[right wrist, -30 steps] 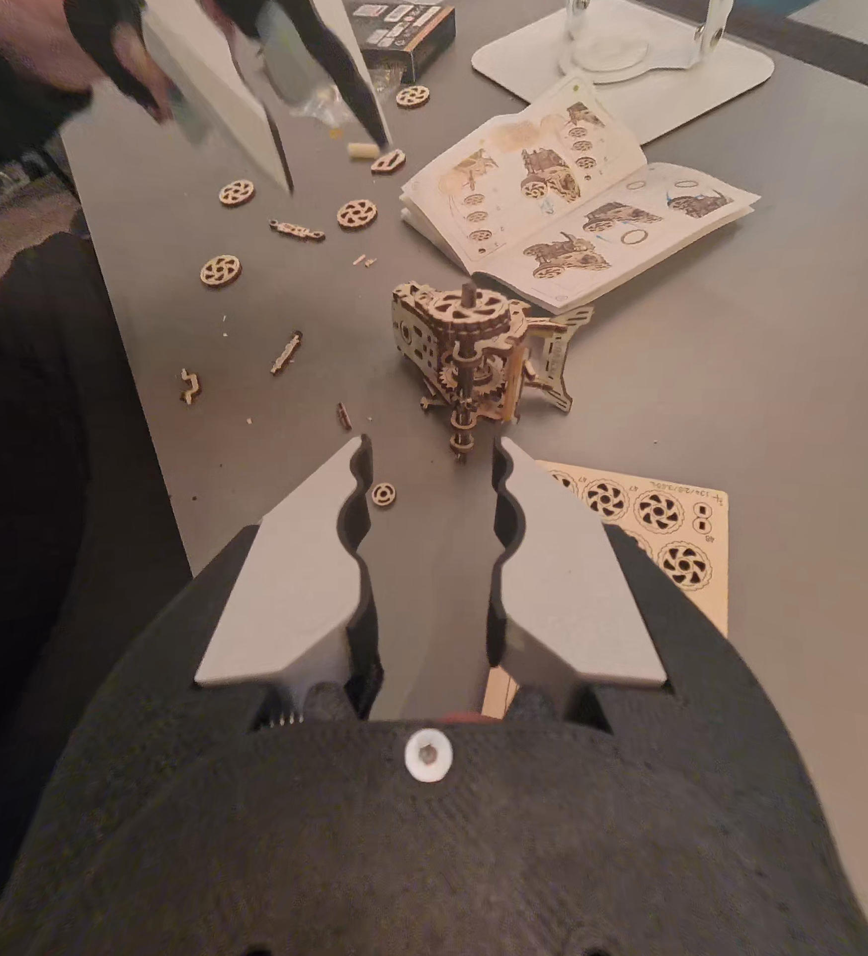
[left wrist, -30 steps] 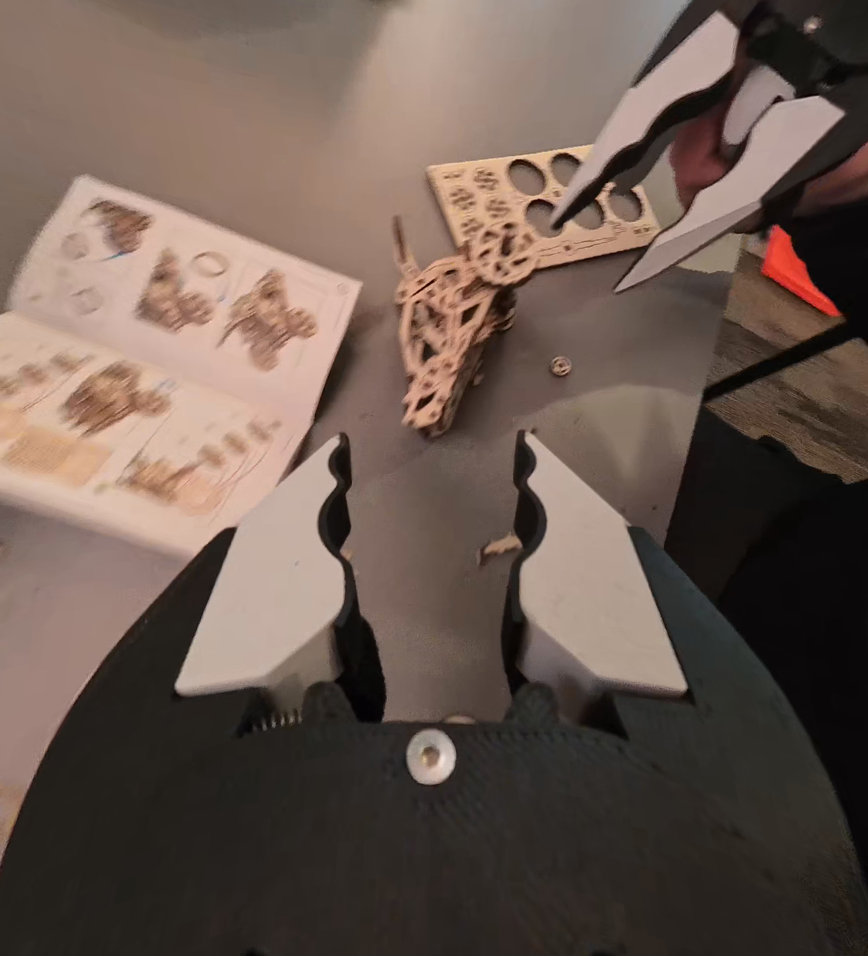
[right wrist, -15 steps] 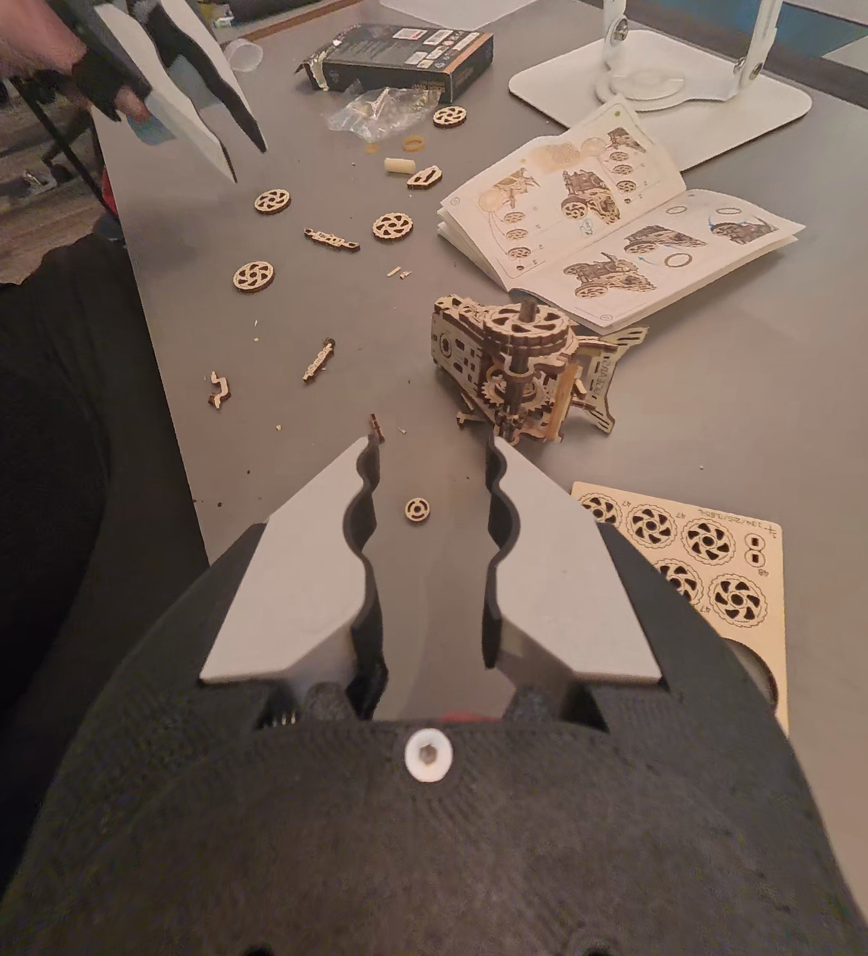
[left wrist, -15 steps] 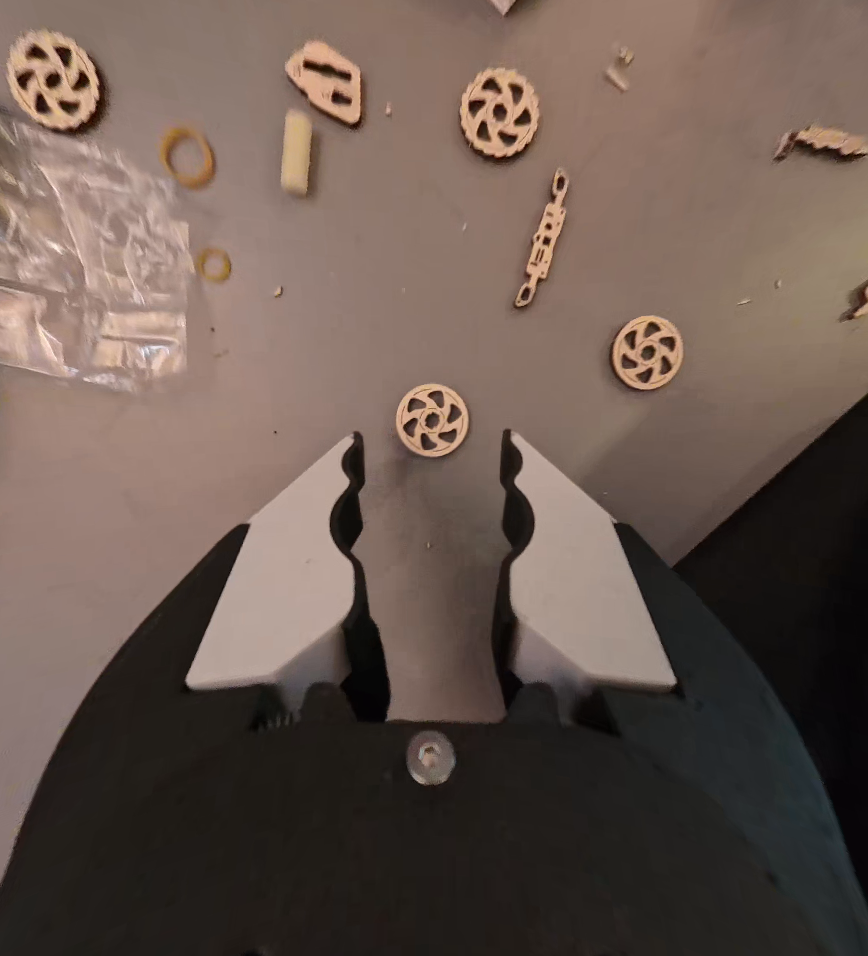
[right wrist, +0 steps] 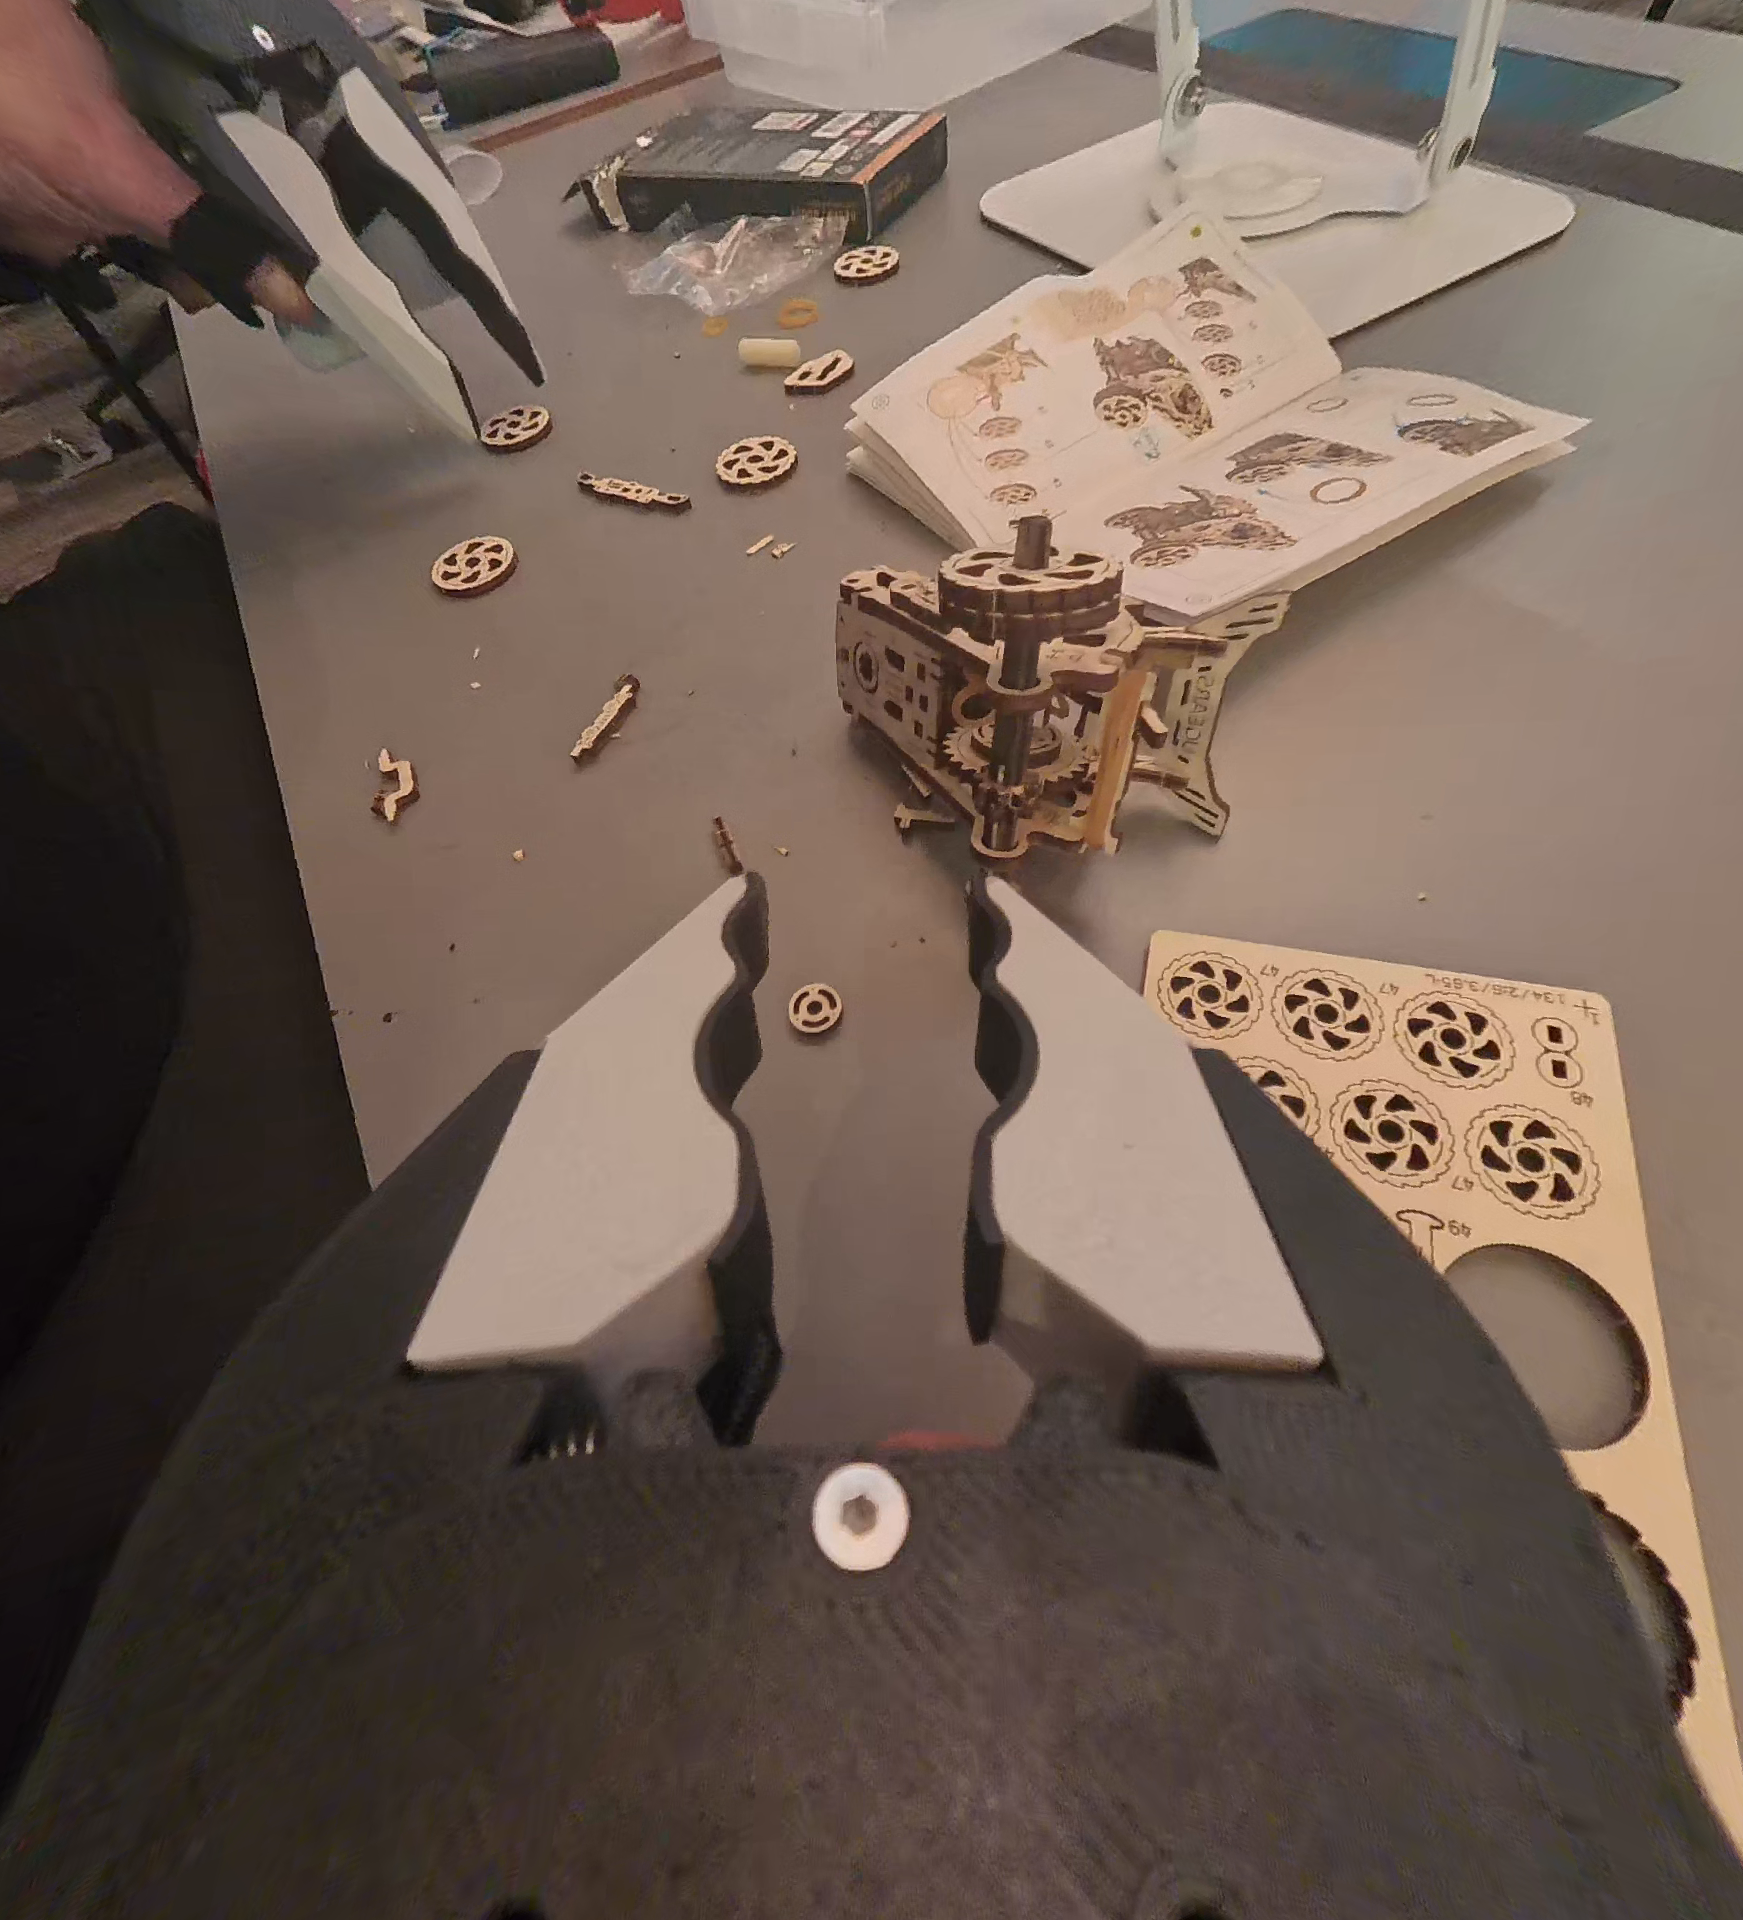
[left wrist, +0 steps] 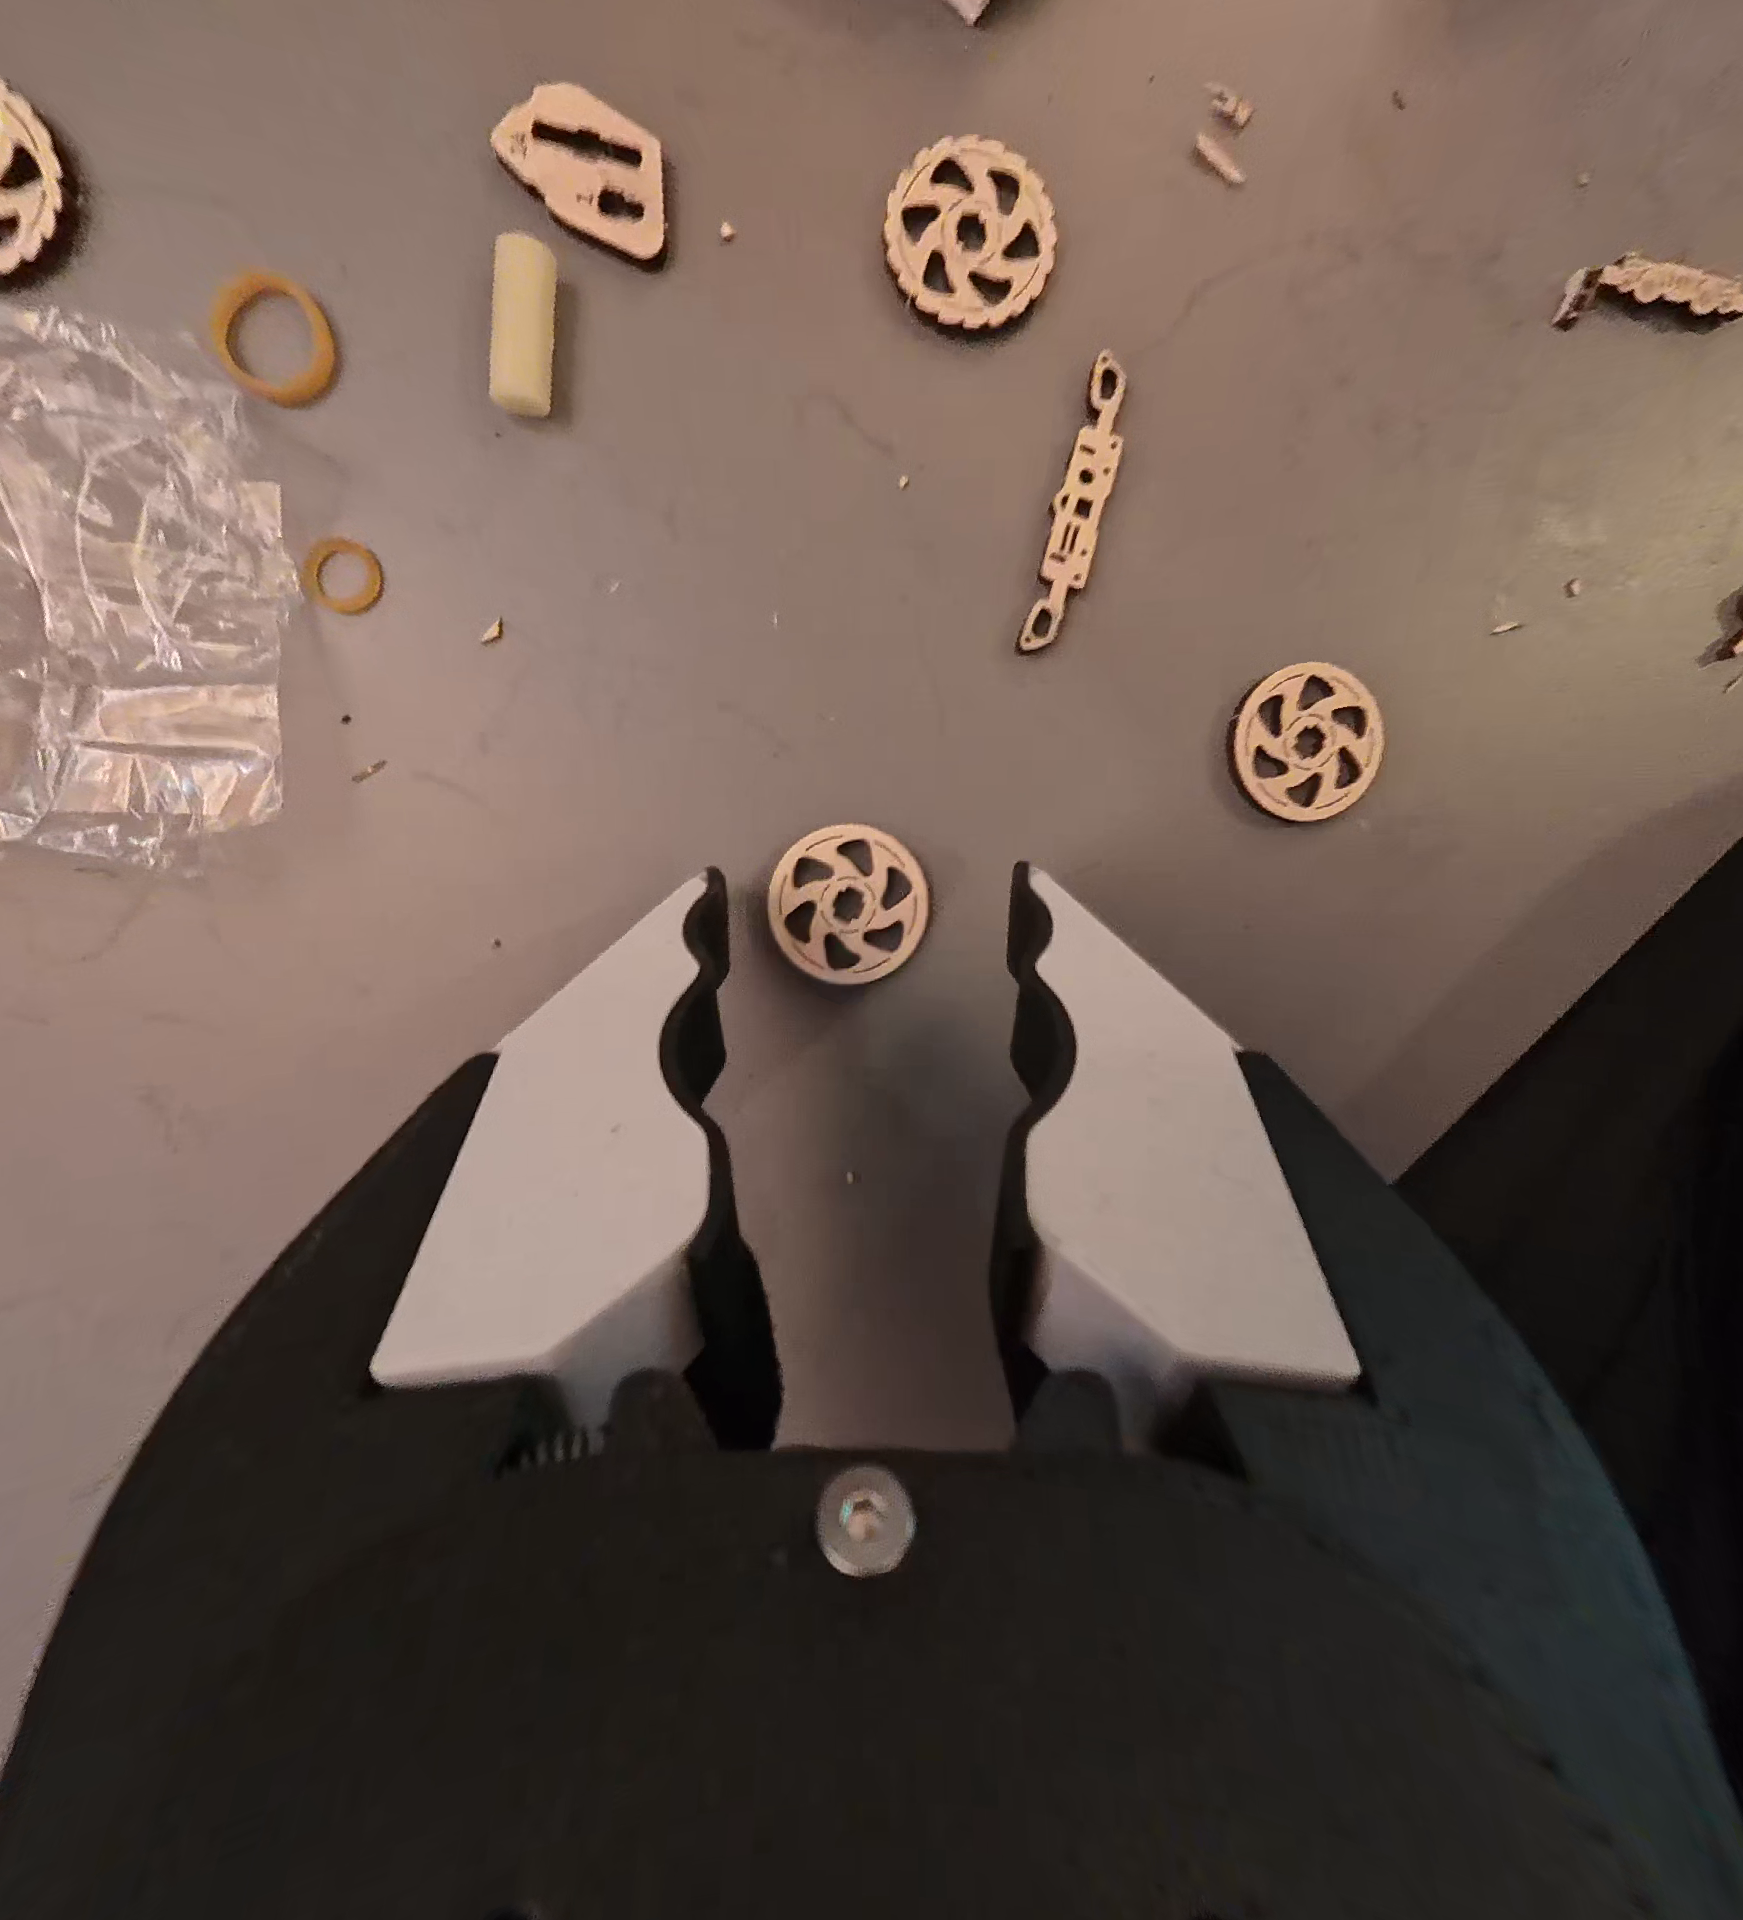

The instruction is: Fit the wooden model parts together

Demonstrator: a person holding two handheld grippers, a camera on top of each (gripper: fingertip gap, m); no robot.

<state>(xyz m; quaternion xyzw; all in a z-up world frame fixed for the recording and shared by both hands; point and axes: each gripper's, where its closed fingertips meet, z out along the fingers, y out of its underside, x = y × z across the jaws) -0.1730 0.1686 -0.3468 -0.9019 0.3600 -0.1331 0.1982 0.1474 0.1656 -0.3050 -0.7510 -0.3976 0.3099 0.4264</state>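
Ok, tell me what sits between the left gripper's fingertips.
A small spoked wooden wheel lies flat on the table, between the open left gripper tips, nearer the left one, untouched. The left wrist view shows it.

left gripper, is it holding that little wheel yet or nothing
Nothing held. The left gripper is open, its jaws either side of a small wooden wheel lying flat on the table. The right gripper is open and empty.

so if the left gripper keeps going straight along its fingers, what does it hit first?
Most likely the small wooden wheel lying flat on the grey table, just past the open left gripper and slightly left of centre. The right wrist view shows the tips almost at it; exact height is unclear.
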